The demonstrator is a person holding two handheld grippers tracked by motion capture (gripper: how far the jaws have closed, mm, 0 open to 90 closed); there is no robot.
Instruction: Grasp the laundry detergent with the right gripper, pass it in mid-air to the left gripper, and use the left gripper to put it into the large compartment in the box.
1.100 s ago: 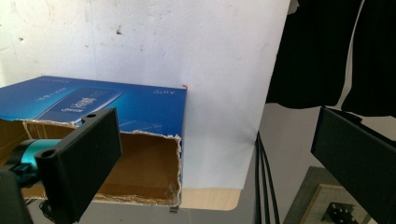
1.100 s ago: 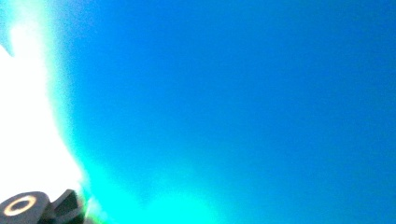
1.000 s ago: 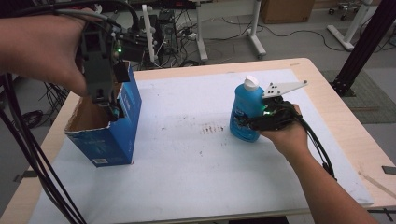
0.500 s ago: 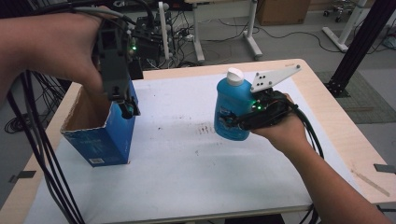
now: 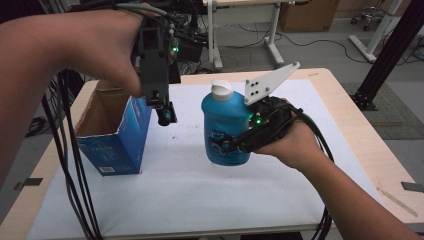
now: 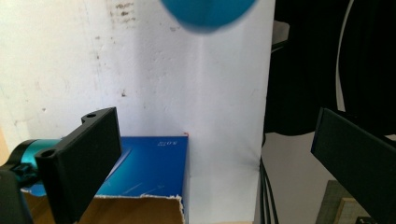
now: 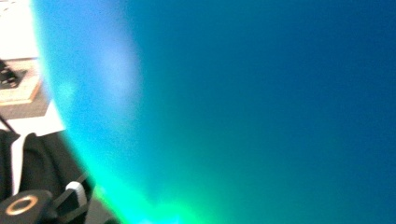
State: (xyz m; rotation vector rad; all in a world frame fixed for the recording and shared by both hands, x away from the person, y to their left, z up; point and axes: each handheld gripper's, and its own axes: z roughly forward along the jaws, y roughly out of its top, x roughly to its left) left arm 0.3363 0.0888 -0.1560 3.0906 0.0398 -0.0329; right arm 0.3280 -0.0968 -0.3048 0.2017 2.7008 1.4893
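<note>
bottle (image 5: 225, 120): smooth, glossy blue plastic in my tongs
box (image 5: 116, 145): printed cardboard, torn raw rim
table (image 5: 345, 125): matt wood

The blue bottle (image 7: 243, 107) sits pressed up against the lens, its curved side blurred, dark blue at the right and fading to bright cyan and green toward the lower left. Beyond its left edge lie a strip of white tabletop (image 7: 16, 28) and dark cables (image 7: 32, 158).

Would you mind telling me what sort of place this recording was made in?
Most likely a lab or workshop. A light wooden table covered with white paper stands on a grey floor, with white desk legs, trailing cables and a black metal frame behind it.
</note>
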